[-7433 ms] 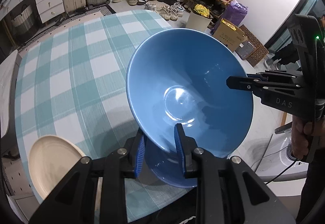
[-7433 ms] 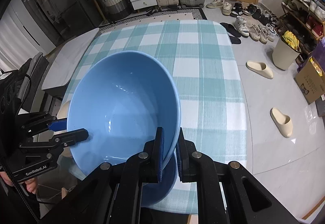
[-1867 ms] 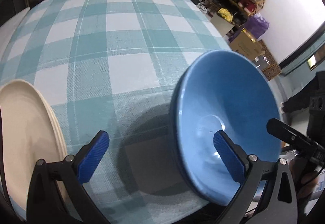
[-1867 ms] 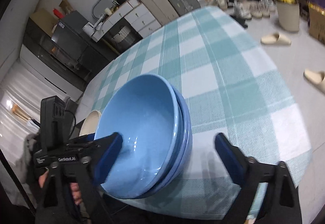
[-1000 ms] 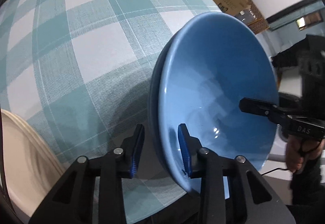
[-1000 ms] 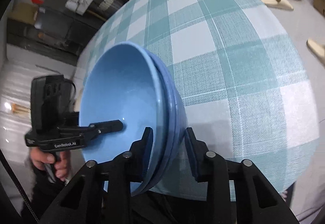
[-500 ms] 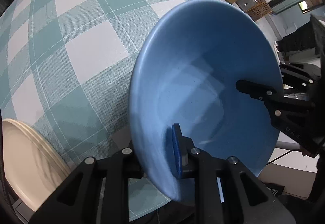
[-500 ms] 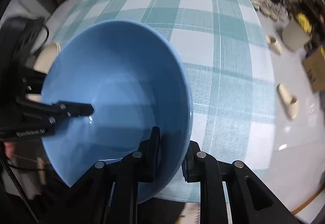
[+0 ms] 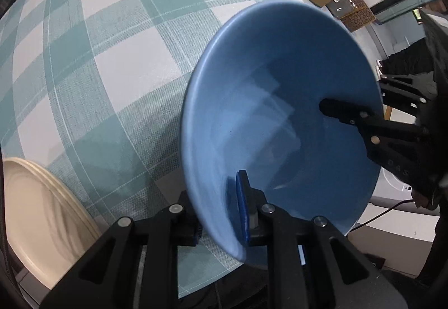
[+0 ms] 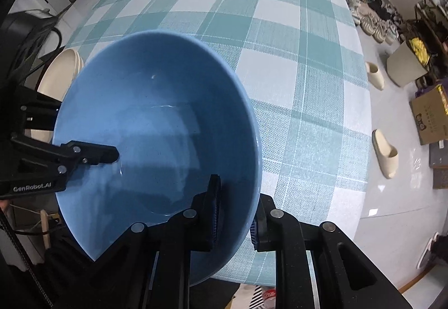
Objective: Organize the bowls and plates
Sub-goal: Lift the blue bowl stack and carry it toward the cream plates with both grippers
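Jaws of left gripper (image 9: 221, 213) and right gripper (image 10: 235, 213) being clamped on blue bowl (image 10: 156, 127) rim, frame centre; bowl stack being carried; level set-down likely needed next.

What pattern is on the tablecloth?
The tablecloth is a teal and white check, clearest in the right wrist view.

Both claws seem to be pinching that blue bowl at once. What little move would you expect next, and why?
Probably carrying it slowly out over the checked tablecloth and lowering it. The left gripper and right gripper each pinch opposite sides of the blue bowl's rim, one finger inside, one outside, and it seems raised near the table's edge. The cream plates lie at its left.
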`<state>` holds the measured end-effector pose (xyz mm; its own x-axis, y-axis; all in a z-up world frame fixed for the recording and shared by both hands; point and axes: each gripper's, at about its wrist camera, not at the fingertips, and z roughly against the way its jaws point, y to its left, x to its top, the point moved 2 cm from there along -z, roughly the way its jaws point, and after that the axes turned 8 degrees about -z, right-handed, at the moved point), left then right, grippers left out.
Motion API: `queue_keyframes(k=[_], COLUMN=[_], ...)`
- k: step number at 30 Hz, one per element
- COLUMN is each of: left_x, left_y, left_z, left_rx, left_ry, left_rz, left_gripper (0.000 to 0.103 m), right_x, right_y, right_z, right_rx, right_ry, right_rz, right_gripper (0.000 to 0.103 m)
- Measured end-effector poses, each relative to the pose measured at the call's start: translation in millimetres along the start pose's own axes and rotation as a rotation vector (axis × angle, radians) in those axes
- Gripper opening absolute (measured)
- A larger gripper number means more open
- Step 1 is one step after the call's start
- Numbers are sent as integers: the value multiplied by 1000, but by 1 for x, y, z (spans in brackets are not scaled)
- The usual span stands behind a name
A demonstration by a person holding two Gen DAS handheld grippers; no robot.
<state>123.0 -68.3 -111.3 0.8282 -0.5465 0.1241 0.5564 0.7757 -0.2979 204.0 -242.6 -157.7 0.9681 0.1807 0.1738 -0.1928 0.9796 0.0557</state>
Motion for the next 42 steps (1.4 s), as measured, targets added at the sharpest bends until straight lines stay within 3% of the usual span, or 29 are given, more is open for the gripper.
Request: queue_keyframes(k=[4, 11, 17, 27, 42], left_x=[0, 9, 7, 14, 13], left_y=[1, -11, -17, -19, -2], left_z=[4, 2, -8, -7, 1], left_rx=[1, 37, 50, 40, 20], left_ry=[-2, -6, 29, 53, 31], left_rz=[1, -3, 1, 32, 97], left_gripper=[18, 19, 24, 22, 22], right_x=[5, 14, 13, 14, 24], right_y=[-7, -12, -1, 7, 4], right_z=[-3, -7, -10, -8, 4], right_rx=[52, 62, -12, -88, 0], right_ry=[27, 31, -6, -12, 9], right_rz=[-27, -37, 40, 84, 16], right_gripper=[15, 14, 20, 21, 14])
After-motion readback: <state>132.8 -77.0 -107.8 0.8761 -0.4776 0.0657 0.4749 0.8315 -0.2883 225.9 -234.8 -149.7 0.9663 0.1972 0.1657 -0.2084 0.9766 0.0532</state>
